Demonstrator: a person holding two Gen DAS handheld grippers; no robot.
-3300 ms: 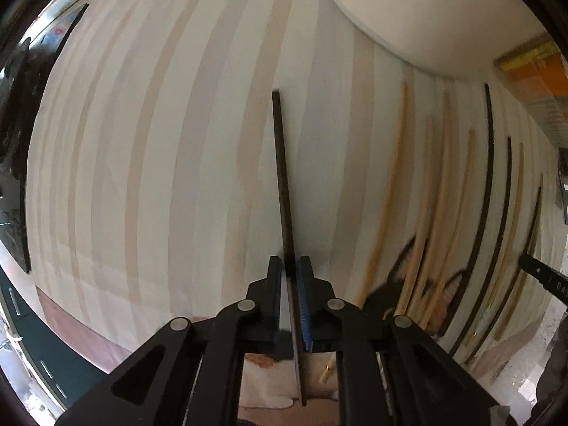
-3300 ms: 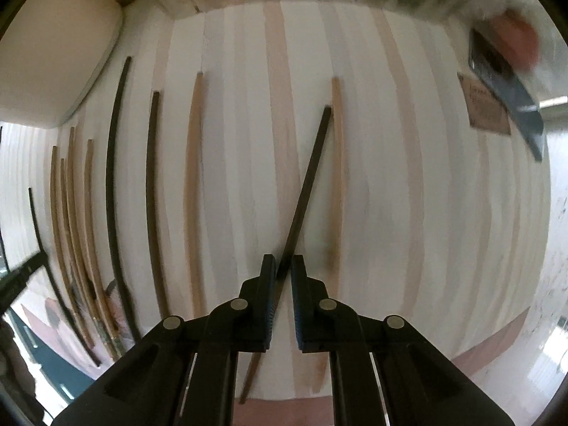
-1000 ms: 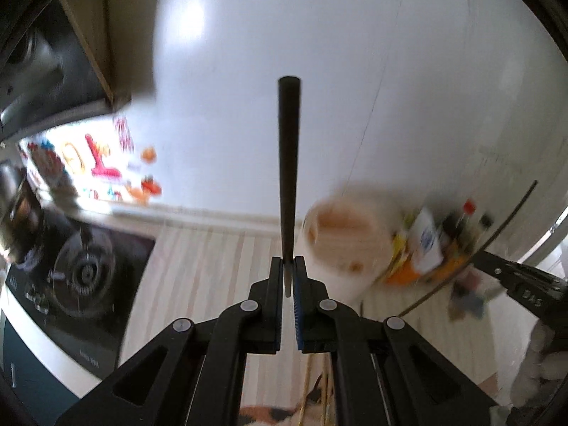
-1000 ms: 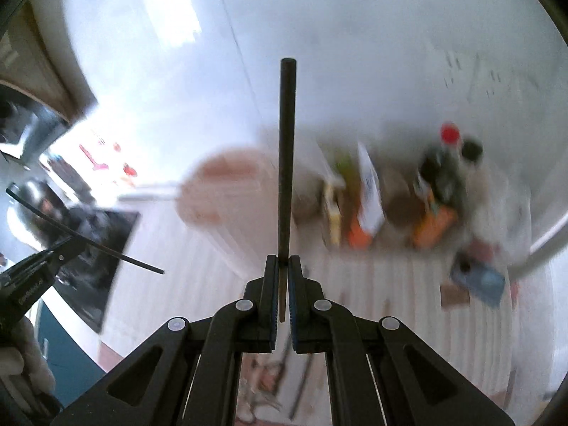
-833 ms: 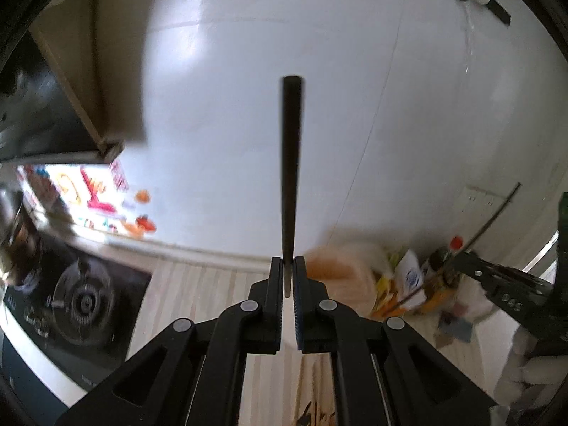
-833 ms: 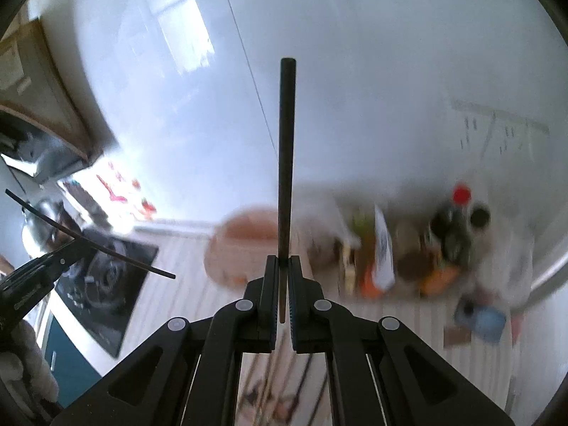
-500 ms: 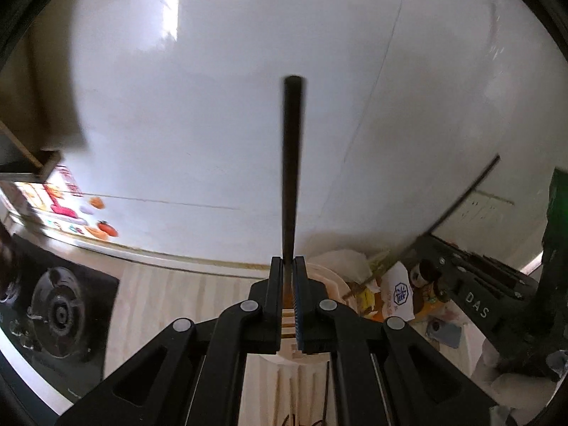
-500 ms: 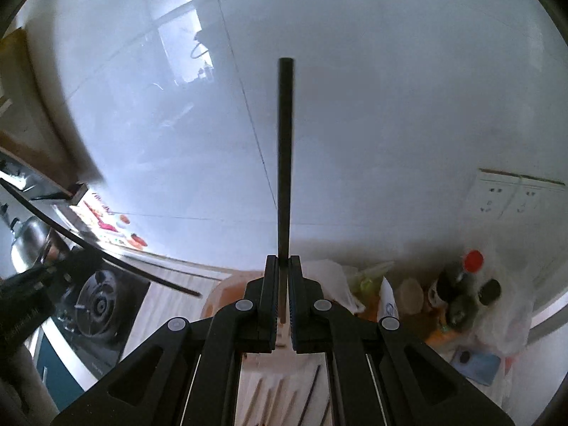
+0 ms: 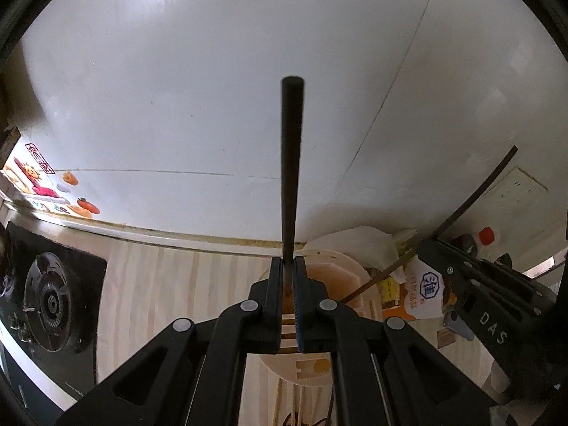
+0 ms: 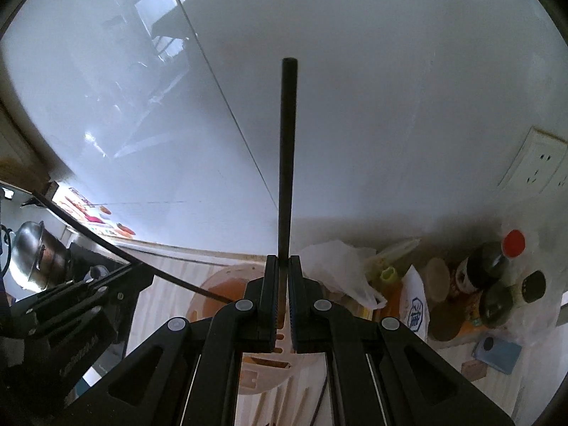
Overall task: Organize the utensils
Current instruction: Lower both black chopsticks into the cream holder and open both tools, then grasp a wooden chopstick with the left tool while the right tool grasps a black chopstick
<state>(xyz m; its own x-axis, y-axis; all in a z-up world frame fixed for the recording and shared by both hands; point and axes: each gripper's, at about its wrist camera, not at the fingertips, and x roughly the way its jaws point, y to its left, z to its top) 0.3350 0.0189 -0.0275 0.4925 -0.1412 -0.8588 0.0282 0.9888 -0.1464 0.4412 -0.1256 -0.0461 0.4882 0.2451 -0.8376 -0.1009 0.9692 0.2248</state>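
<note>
My left gripper [image 9: 288, 277] is shut on a black chopstick [image 9: 291, 163] that points up toward the white wall. My right gripper [image 10: 278, 273] is shut on a second black chopstick [image 10: 287, 149], also upright. Both hang over a round beige utensil holder [image 9: 340, 269] with slots, which also shows in the right wrist view [image 10: 216, 287]. The right gripper [image 9: 472, 284] shows at the right of the left wrist view, its chopstick tip reaching into the holder. The left gripper [image 10: 71, 305] shows at the left of the right wrist view. Several more chopsticks [image 10: 301, 404] lie on the striped mat below.
A gas stove [image 9: 46, 298] lies to the left and a metal pot [image 10: 35, 255] stands on it. Bottles and packets [image 10: 497, 277] crowd the right back corner beside a white plastic bag [image 10: 337, 266]. A wall socket [image 10: 536, 163] is at the right.
Both grippers have lifted their chopsticks off the mat, tilted them upright and moved over the holder. In the last half second both came closer to the holder.
</note>
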